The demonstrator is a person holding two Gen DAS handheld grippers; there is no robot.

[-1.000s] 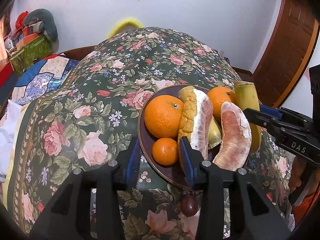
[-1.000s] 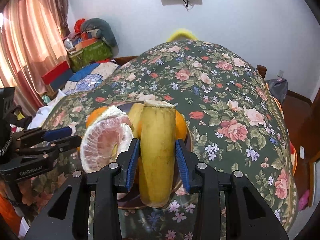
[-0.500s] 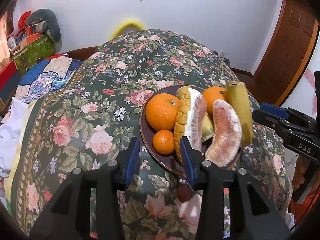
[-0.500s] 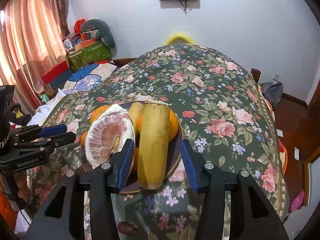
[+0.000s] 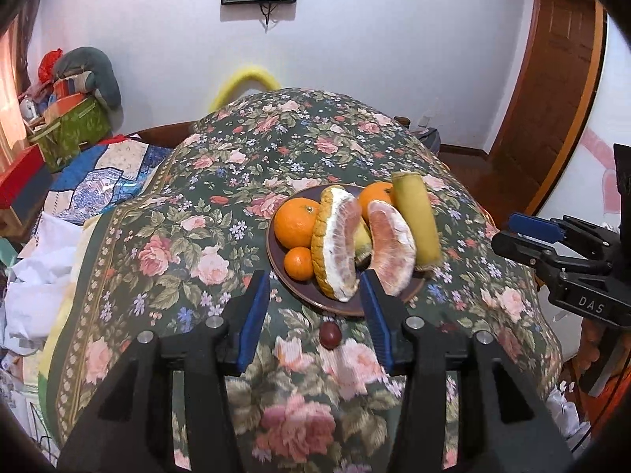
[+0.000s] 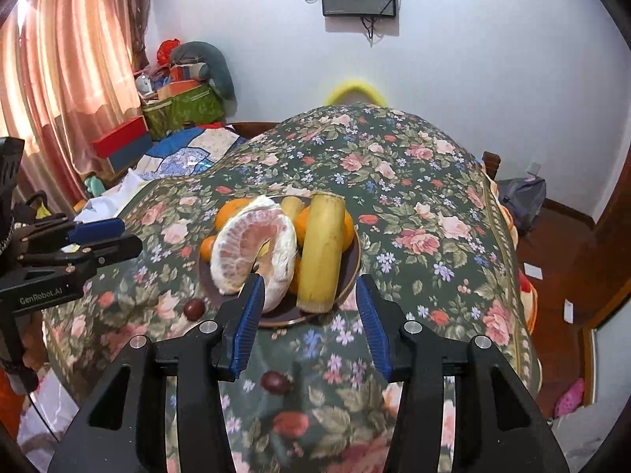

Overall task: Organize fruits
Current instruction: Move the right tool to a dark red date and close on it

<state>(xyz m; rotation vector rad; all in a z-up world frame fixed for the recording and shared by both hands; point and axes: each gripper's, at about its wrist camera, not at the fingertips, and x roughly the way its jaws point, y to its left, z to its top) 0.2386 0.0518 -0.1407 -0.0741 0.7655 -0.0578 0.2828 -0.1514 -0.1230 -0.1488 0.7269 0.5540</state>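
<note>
The fruits sit piled on a dark plate (image 5: 294, 291) in the middle of the flower-cloth counter (image 5: 189, 213): 2 big oranges, 1 small orange (image 5: 298, 263), 2 pomelo wedges (image 5: 338, 244) and a length of banana (image 6: 323, 250) leaning across the right side. The left tool (image 5: 313, 317) hangs just short of the plate's near rim, its jaws opening with nothing between them. The right tool (image 6: 309, 321) is likewise part-open and empty, the banana's cut end beyond its tips and untouched. 1 dark red fruit (image 5: 330, 335) lies on the cloth just near of the plate, and the right wrist view shows 2 such fruits (image 6: 276, 381) off the plate. The step in hand looks like backing off from the arranged pile; doing it well means keeping both tools clear of the plate rim so the leaning banana and wedges are not knocked, then going for the loose red fruits 1 at a time with a gentle squeeze. The right tool's body reads "DAS"; the left tool's reads "GenRobot.AI".
</note>
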